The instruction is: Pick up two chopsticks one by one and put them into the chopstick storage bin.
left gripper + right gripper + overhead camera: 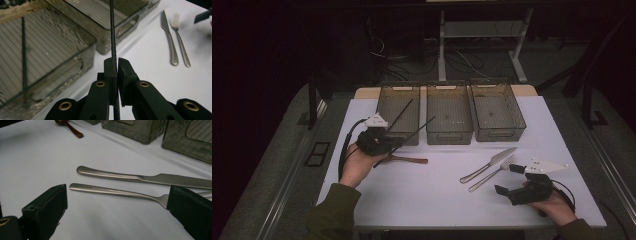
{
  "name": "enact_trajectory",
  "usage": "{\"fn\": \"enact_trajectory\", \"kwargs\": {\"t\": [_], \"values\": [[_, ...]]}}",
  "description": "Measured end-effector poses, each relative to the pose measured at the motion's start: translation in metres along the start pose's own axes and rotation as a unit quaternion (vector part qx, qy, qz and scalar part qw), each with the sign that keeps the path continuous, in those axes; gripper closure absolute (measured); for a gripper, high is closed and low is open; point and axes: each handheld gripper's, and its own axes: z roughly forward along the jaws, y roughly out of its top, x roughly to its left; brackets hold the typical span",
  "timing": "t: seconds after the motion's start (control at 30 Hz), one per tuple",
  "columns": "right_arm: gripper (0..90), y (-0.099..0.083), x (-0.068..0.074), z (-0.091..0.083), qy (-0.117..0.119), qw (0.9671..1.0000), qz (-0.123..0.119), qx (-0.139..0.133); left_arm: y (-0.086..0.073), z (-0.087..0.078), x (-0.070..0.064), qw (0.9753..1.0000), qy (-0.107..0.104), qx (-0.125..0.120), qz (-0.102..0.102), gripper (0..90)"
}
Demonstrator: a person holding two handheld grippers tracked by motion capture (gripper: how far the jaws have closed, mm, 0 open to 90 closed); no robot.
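The left claw (384,142) is pinching a thin black chopstick (113,37) between its jaws, and the stick is slanting up and away over the front edge of the left bin (398,111). A second black chopstick (24,50) is lying inside that bin, on its ribbed floor. Two more smoky, see-through bins are standing in a row beside it, the middle bin (449,112) and the right bin (498,109). A brown wooden spoon (408,160) is lying on the white worktop (432,195) just beside the left hand (357,167). Toward the right, a knife (140,178) and a fork (112,191) are lying side by side, close together. The right claw (117,212) is resting low near them with its jaws spread wide, gripping nothing, the fork's handle crossing between them.
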Motion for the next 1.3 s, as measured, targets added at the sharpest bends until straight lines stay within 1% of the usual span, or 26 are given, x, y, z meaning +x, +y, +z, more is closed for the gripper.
{"fn": "enact_trajectory", "kwargs": {"t": [0.1,0.2,0.27,0.37,0.47,0.6,0.63,0.7,0.8,0.83,0.9,1.0,1.03,1.13,1.17,1.2,1.3], "values": [[2.7,0.0,0.0,0.0,0.0,1.0,0.001,0.0,0.007,0.001,0.006,1.0,0.007,0.002,0.0,84.7],[2.7,0.0,0.0,0.0,0.0,1.0,0.001,-0.001,0.013,0.002,0.014,0.9999,0.014,0.001,-0.006,84.7],[2.7,0.0,0.0,0.0,0.0,1.0,0.001,-0.001,0.016,0.003,0.018,0.9998,0.019,0.001,-0.006,84.7],[2.7,0.0,0.0,-0.001,0.0,1.0,0.001,-0.001,0.021,0.006,0.025,0.9995,0.026,-0.005,-0.015,84.7],[2.7,0.0,0.0,-0.001,0.0,1.0,0.002,-0.002,0.026,0.008,0.033,0.9992,0.034,-0.004,-0.02,84.7],[2.7,0.0,0.0,-0.001,0.0,1.0,0.001,-0.001,0.033,0.009,0.042,0.9985,0.044,-0.011,-0.03,84.7],[2.7,0.0,0.0,-0.001,0.001,1.0,0.001,-0.002,0.036,0.009,0.045,0.9984,0.048,-0.011,-0.027,84.7],[2.7,0.0,0.0,-0.001,0.001,1.0,0.002,-0.002,0.039,0.01,0.049,0.998,0.052,-0.013,-0.033,84.7],[2.7,0.0,0.0,-0.001,0.001,1.0,0.002,-0.002,0.045,0.011,0.056,0.9973,0.062,-0.017,-0.034,84.7],[2.7,0.0,0.0,-0.001,0.001,1.0,0.002,-0.002,0.046,0.012,0.058,0.9967,0.066,-0.023,-0.04,84.7],[2.7,0.0,0.0,-0.001,0.001,1.0,0.002,-0.002,0.05,0.012,0.063,0.9962,0.07,-0.025,-0.044,84.7],[2.7,0.0,0.0,-0.001,0.001,1.0,0.002,-0.002,0.054,0.015,0.07,0.9956,0.081,-0.022,-0.041,84.7],[2.7,0.0,0.0,-0.001,0.001,1.0,0.002,-0.002,0.055,0.016,0.072,0.9951,0.085,-0.024,-0.045,84.7],[2.7,0.0,0.0,-0.001,0.002,1.0,0.003,-0.002,0.059,0.021,0.081,0.9942,0.092,-0.028,-0.049,84.7],[2.7,0.0,0.0,-0.001,0.002,1.0,0.003,-0.002,0.059,0.023,0.082,0.9933,0.095,-0.032,-0.057,84.7],[2.7,0.0,0.0,-0.001,0.002,1.0,0.003,-0.002,0.06,0.024,0.084,0.9934,0.096,-0.032,-0.054,84.7],[2.7,0.0,0.0,-0.002,0.002,1.0,0.003,-0.003,0.062,0.031,0.09,0.9928,0.103,-0.023,-0.057,84.7]]}}
